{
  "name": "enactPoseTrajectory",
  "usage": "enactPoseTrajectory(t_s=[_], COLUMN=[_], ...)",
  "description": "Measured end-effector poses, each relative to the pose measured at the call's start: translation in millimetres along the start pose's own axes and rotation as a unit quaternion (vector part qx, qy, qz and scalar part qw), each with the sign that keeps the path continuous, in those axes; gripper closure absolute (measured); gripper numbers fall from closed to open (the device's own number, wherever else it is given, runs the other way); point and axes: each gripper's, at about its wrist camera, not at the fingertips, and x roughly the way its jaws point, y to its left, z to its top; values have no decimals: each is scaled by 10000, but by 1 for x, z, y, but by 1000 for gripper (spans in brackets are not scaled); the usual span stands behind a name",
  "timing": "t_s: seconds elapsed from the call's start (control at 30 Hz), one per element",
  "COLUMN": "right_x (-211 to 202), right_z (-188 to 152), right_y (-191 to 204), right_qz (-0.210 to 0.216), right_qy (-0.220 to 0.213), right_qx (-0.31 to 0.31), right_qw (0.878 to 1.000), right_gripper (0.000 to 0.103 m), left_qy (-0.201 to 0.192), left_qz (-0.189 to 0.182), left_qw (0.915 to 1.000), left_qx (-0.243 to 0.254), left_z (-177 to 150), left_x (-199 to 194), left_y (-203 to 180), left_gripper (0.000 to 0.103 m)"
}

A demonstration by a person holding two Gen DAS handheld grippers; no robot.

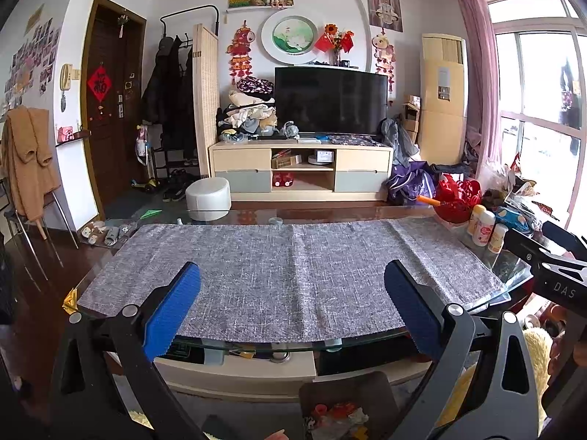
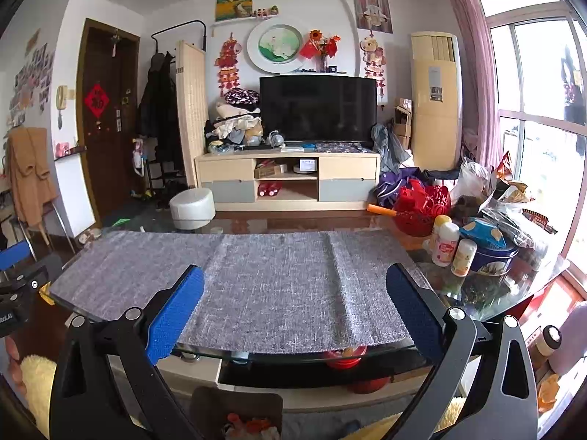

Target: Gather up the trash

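A grey woven mat [image 1: 286, 275] covers a glass coffee table [image 1: 256, 346]; it also shows in the right wrist view [image 2: 264, 286]. No trash lies on the mat. A dark bin [image 1: 348, 403] with red, orange and white scraps sits on the floor below the table's near edge; it also shows in the right wrist view [image 2: 238, 414]. My left gripper [image 1: 291, 308] is open and empty, held before the table's near edge. My right gripper [image 2: 293, 308] is open and empty, to the right of the left one; its body shows in the left wrist view [image 1: 550, 267].
At the table's right end stand a red basket [image 2: 422, 205], small white bottles [image 2: 445, 244], a blue cookie tin [image 2: 491, 256] and snack bags [image 2: 513, 198]. A white stool [image 1: 208, 198] and a TV cabinet [image 1: 301, 168] are beyond the table. A chair with a tan coat [image 1: 27, 161] is at left.
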Motion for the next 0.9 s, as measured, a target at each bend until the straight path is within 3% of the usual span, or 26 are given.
enactPoseTrajectory(t_s=[0.9], right_x=[-1], right_z=[3], right_y=[1], right_qz=[50], right_qy=[37], right_qx=[-2], right_qw=[10000], right_gripper=[3], left_qy=[-118], left_qz=[22], left_qw=[9999], left_qx=[-50], left_z=[7], left_x=[-8], left_y=[-10], left_gripper=[8])
